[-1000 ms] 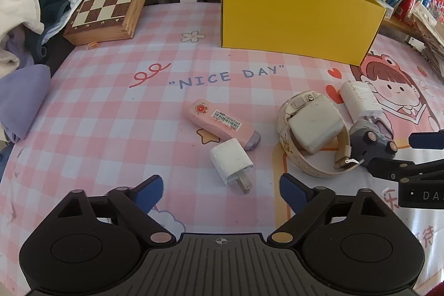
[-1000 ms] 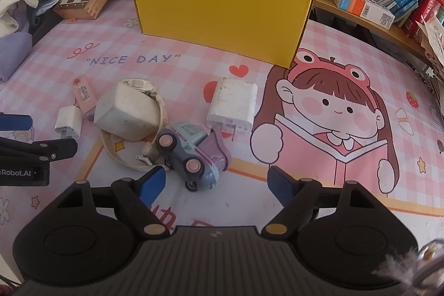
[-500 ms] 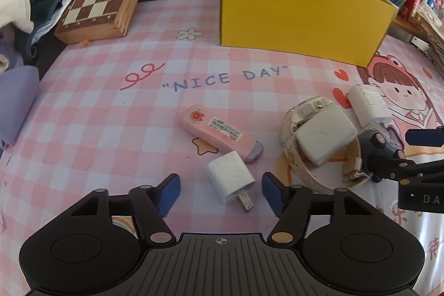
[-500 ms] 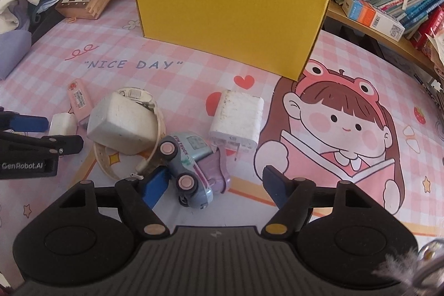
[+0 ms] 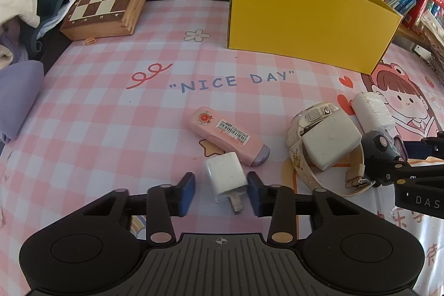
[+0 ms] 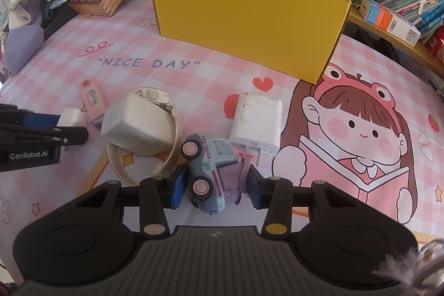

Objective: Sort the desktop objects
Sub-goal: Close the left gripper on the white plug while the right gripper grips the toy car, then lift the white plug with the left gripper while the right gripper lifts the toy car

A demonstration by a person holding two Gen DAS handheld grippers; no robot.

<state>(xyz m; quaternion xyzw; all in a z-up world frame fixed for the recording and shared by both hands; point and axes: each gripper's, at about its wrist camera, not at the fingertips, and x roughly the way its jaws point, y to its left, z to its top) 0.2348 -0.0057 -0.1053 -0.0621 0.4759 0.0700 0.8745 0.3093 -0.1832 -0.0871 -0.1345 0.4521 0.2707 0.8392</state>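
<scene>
- Left wrist view: the left gripper (image 5: 220,192) has just been closing, and its fingers (image 5: 186,190) now stand narrow around the small white plug adapter (image 5: 225,176). The right pad looks to be touching the adapter's side, or very nearly; the left pad is apart from it with a strip of desk (image 5: 111,115) between. So it isn't a grip yet.
- The adapter lies skewed between the fingers, its metal prongs pointing back toward the gripper body. I'd say the squeeze should be slow, so the block centres itself rather than pivoting out.
- Just beyond the fingertips lies the pink stick-shaped gadget (image 5: 227,136), nearly touching the adapter's far corner. A straight lift should leave it alone.
- Farther ahead, past the fingers, the yellow box (image 5: 305,29) stands open. I take it for the place where things go.
- Right wrist view: the right gripper (image 6: 215,189) has been closing too, and its fingers (image 6: 177,189) are narrow on both sides of the toy truck (image 6: 206,165), which lies on its side, wheels toward the left finger. The left pad seems to meet the truck, and the right pad meets its lilac rear part. Whether they press firmly I can't tell.
- Just beyond the left fingertip sits the cream watch strap (image 6: 169,151), with the big white charger (image 6: 138,126) resting in its loop. Beyond the right fingertip is the flat white adapter (image 6: 258,124). Both crowd the truck, so lift it clear before carrying.
</scene>
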